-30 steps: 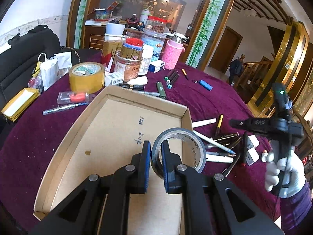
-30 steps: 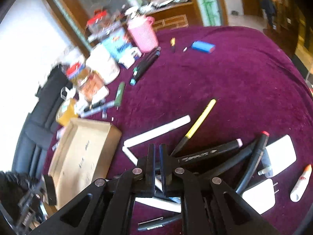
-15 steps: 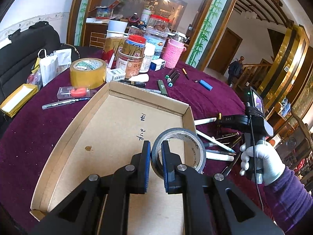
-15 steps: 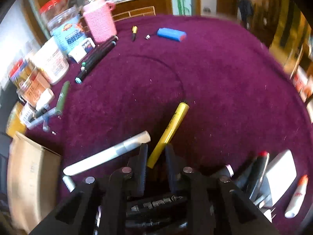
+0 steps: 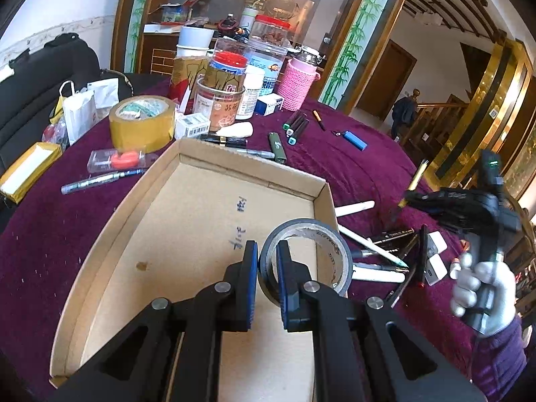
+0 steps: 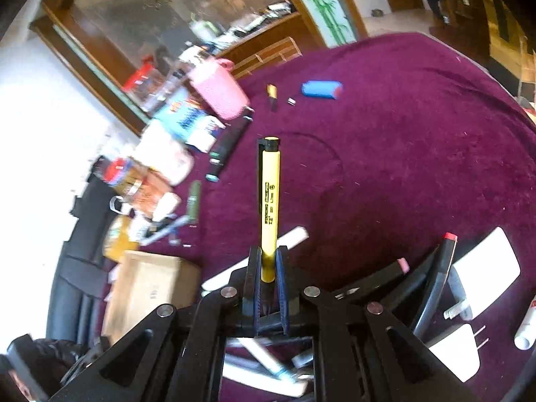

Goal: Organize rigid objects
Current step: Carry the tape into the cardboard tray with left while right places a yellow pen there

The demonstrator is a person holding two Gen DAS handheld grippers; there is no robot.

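My left gripper (image 5: 267, 254) is shut on the wall of a grey tape roll (image 5: 335, 251), held over the right side of the open cardboard box (image 5: 187, 221). My right gripper (image 6: 268, 261) has its jaws closing on a yellow pen (image 6: 269, 194), which sticks forward from between the pads, clear of the purple cloth. In the left wrist view the right gripper (image 5: 407, 201) hangs right of the box with the yellow pen (image 5: 415, 177) pointing up and away. A pile of pens and markers (image 5: 385, 251) lies on the cloth below it.
Behind the box stand a yellow tape roll (image 5: 142, 124), several jars (image 5: 221, 100) and a pink cup (image 5: 296, 80). A blue lighter (image 5: 355, 140) and green-tipped markers (image 5: 294, 127) lie further back. White plug adapters (image 6: 485, 261) sit right of the pen pile. A gloved hand (image 5: 482, 288) holds the right gripper.
The right gripper has shut on the yellow pen and lifted it off the cloth, rolling as it moved. The left gripper still holds the tape roll over the box, shifted slightly.
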